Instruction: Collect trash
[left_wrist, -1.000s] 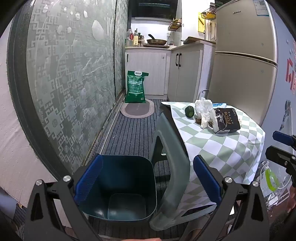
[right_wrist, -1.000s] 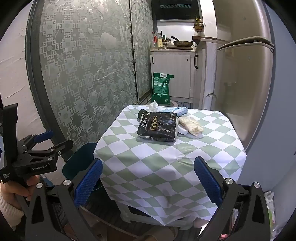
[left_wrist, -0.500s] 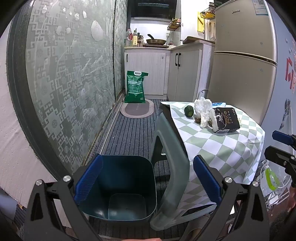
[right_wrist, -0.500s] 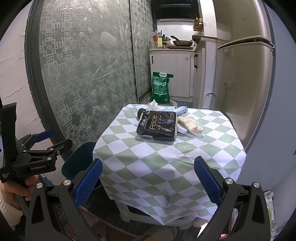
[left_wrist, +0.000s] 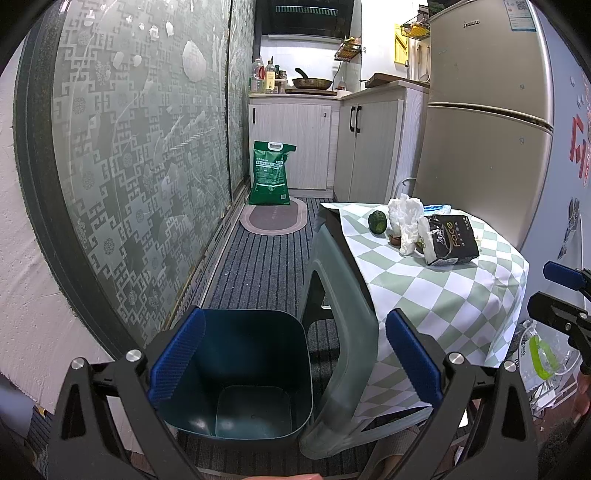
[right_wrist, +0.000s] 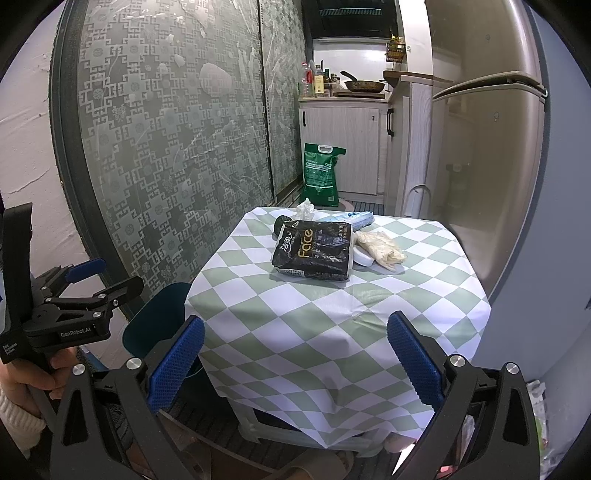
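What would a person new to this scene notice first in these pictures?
Probably the green-and-white checked tablecloth, with a black tissue pack marked "Face" lying near its far end beside crumpled white paper. Next, the empty dark teal plastic bin on the floor, left of the table.

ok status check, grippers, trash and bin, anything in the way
Left gripper open, empty, over dark teal plastic bin. Right gripper open, empty, short of checked-cloth table. Crumpled white tissue untouched beside black tissue pack. Nothing blocking.

Bin (left_wrist: 236, 369) left of table (right_wrist: 332, 317); tissue pack (right_wrist: 314, 251) on table
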